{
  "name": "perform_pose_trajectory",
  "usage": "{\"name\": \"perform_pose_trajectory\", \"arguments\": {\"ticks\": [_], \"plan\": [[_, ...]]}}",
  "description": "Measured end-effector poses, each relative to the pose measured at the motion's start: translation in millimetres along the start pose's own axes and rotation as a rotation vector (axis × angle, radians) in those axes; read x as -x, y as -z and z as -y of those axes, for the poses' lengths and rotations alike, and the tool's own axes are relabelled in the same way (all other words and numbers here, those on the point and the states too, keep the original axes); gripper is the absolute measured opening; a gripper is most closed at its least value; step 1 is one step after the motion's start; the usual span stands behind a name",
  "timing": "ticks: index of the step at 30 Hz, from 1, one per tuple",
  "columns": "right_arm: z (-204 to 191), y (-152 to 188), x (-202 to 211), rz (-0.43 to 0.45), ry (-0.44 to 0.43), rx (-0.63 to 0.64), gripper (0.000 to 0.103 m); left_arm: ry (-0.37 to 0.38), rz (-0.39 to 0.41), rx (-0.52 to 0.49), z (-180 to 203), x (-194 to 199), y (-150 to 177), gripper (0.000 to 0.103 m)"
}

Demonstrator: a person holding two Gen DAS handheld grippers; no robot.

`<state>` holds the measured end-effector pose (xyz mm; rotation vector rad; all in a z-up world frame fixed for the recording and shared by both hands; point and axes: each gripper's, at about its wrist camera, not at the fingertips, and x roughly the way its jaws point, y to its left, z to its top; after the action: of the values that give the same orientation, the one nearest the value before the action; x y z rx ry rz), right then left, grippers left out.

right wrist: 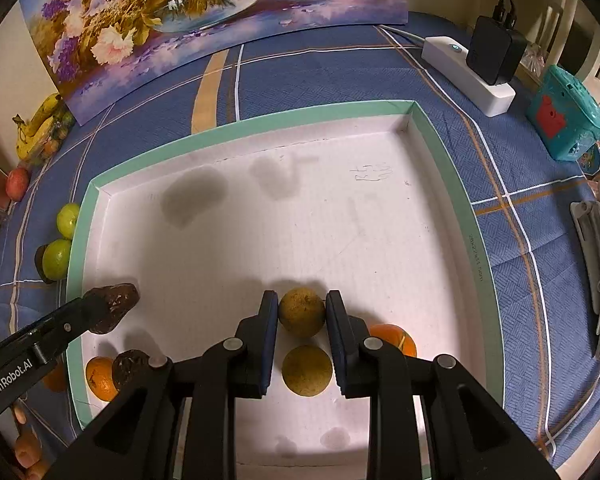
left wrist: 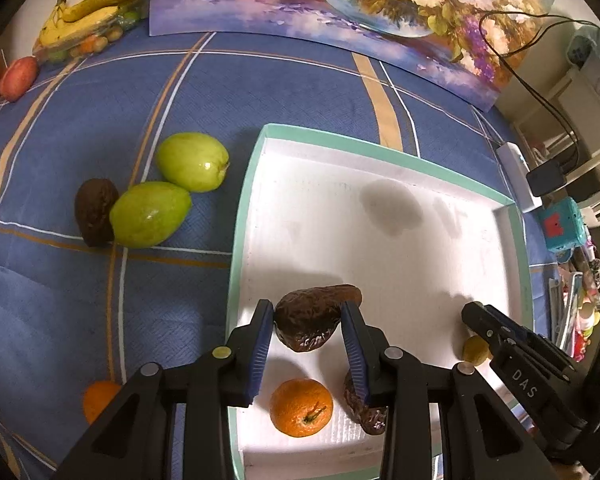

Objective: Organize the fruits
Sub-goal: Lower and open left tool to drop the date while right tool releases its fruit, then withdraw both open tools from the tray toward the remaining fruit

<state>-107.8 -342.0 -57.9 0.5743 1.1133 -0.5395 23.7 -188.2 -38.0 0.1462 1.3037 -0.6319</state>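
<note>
A white tray with a teal rim [left wrist: 244, 200] [right wrist: 260, 118] lies on the blue cloth. My left gripper [left wrist: 307, 322] is shut on a dark wrinkled avocado [left wrist: 308, 320] just above the tray floor; the avocado also shows in the right wrist view [right wrist: 114, 306]. An orange [left wrist: 301, 407] and another dark avocado [left wrist: 364, 412] lie under it. My right gripper [right wrist: 302, 312] is shut on a yellow-brown round fruit [right wrist: 302, 312] in the tray. A second such fruit [right wrist: 307, 370] and an orange [right wrist: 396, 340] lie beside it.
Two green guavas [left wrist: 192, 160] [left wrist: 150, 214] and a dark avocado [left wrist: 94, 212] lie on the cloth left of the tray, an orange [left wrist: 98, 398] nearer. Bananas [left wrist: 88, 12] and a red fruit [left wrist: 18, 78] sit far left. A power strip [right wrist: 468, 74] and teal box [right wrist: 564, 120] stand right.
</note>
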Motion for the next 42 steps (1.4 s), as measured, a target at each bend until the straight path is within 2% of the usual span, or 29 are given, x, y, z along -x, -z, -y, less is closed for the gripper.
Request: {"name": "perform_pose_trajectory", "arguments": {"ticks": [12, 26, 42], "plan": [[-1.6, -2.5, 1.6, -0.010, 0.023, -0.006, 0.026, -0.003, 0.015, -0.042, 4.7, 17.7, -6.7, 0.044], [-20.9, -6.8, 51.6, 0.077, 0.060, 0.057, 0.026, -0.066, 0.129, -0.088, 4.1, 70.3, -14.0, 0.044], [-36.0, -0.5, 78.9, 0.116, 0.072, 0.109, 0.026, -0.103, 0.159, -0.099, 0.0, 84.2, -10.3, 0.044]]}}
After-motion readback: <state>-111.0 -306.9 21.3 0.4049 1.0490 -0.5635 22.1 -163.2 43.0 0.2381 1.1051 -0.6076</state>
